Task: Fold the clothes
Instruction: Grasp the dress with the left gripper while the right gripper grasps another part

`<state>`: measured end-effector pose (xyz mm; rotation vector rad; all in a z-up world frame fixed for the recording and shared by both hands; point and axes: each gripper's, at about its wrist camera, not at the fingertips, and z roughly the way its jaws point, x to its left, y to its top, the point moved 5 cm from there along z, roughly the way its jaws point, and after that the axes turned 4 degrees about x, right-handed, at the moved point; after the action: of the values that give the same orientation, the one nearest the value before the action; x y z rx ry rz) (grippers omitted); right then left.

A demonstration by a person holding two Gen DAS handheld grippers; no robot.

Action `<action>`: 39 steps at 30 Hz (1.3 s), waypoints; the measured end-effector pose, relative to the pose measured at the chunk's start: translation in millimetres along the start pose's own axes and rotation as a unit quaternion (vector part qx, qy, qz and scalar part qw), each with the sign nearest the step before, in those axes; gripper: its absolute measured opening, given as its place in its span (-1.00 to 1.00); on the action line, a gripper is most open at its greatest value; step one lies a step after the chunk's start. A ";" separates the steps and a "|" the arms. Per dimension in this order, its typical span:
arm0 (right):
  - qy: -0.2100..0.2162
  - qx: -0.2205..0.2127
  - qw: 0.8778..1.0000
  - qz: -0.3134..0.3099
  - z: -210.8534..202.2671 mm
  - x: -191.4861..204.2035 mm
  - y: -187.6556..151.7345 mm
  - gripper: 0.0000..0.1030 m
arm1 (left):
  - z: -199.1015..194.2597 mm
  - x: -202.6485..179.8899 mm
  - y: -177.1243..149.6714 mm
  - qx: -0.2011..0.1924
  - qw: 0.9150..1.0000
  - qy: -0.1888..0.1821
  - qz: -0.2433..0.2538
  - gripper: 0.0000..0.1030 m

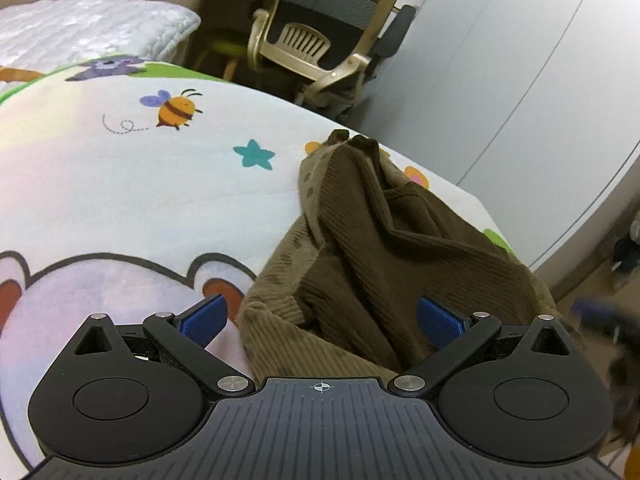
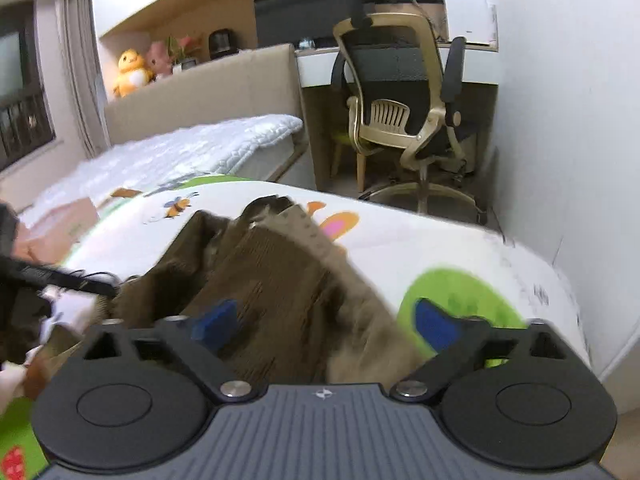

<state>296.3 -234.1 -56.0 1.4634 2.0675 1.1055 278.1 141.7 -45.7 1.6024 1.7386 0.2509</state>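
Observation:
A brown ribbed garment (image 1: 360,248) lies crumpled on a cartoon-print bed cover (image 1: 140,184), near the cover's right edge. My left gripper (image 1: 320,320) is open, its blue pads (image 1: 206,316) set wide either side of the garment's near edge, just above it. In the right wrist view the same garment (image 2: 280,276) is bunched up and blurred. My right gripper (image 2: 324,320) is open with its blue pads (image 2: 432,320) spread over the garment's near end. The left gripper shows as a dark blurred shape (image 2: 56,276) at the left of that view.
A gold-framed office chair (image 2: 404,104) stands by a desk (image 2: 316,64) beyond the bed's far edge. A white quilted mattress (image 2: 192,152) and beige headboard lie behind. A white wall (image 2: 568,120) runs along the right. Plush toys (image 2: 132,70) sit on a shelf.

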 end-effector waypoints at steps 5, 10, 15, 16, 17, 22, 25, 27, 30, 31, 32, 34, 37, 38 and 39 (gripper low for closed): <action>-0.027 0.058 0.997 0.045 73.8 -30.9 17.4 0.33 | 15.8 4.5 -3.0 0.018 0.999 -0.011 -0.027 0.52; 0.007 0.087 0.993 0.076 91.9 -14.9 -1.8 -0.26 | 20.7 -0.6 -6.2 0.006 1.000 0.015 -0.024 0.22; 0.028 0.106 0.993 0.039 65.5 26.5 -32.0 -0.34 | 9.7 -4.4 -25.6 0.016 1.000 0.019 -0.009 -0.43; 0.033 0.111 0.993 0.033 53.7 32.7 -41.0 -0.34 | 3.7 -6.2 -33.1 0.018 1.000 0.016 -0.007 -0.46; 0.040 0.117 0.992 0.027 39.4 38.2 -52.7 -0.35 | -5.0 -9.8 -44.6 0.022 1.000 0.014 -0.002 -0.48; 0.066 0.138 0.988 -0.005 -35.4 65.6 -112.5 -0.34 | -64.8 -31.3 -123.2 0.059 0.997 -0.005 0.056 -0.46; 0.046 0.116 0.992 -0.028 -73.0 75.9 -125.4 -0.29 | -95.6 -38.2 -158.3 0.065 0.995 0.002 0.073 -0.24; 0.043 0.080 0.995 -0.032 -102.1 80.3 -118.5 -0.23 | -113.8 -45.2 -164.0 0.052 0.995 0.014 0.090 -0.13; 0.109 0.063 0.992 -0.021 -141.5 97.5 -115.2 0.12 | -148.8 -66.6 -155.1 -0.003 0.991 0.018 0.130 0.28; 0.132 0.068 0.989 -0.022 -151.0 105.9 -117.9 0.20 | -158.7 -75.4 -151.5 -0.021 0.989 0.013 0.143 0.45; 0.156 0.072 0.985 -0.023 -160.6 114.2 -120.7 0.33 | -167.8 -84.6 -148.0 -0.039 0.987 0.008 0.156 0.54; 0.178 0.101 0.978 -0.036 -161.1 132.9 -137.1 0.38 | -172.8 -103.4 -146.3 -0.052 0.982 -0.007 0.182 0.63; 0.130 0.123 0.976 -0.127 -150.6 148.5 -161.9 0.10 | -165.3 -135.2 -155.0 -0.042 0.973 -0.041 0.222 0.79; 0.104 0.124 0.973 -0.163 -147.8 150.9 -168.4 -0.21 | -160.0 -143.1 -159.4 -0.036 0.970 -0.047 0.234 0.82; 0.079 0.124 0.969 -0.199 -145.1 153.2 -174.7 -0.42 | -154.3 -149.9 -163.9 -0.031 0.967 -0.051 0.246 0.82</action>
<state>29.6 -176.1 -80.7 1.0121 2.5429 0.8467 45.1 22.4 22.0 1.9461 1.2203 0.4454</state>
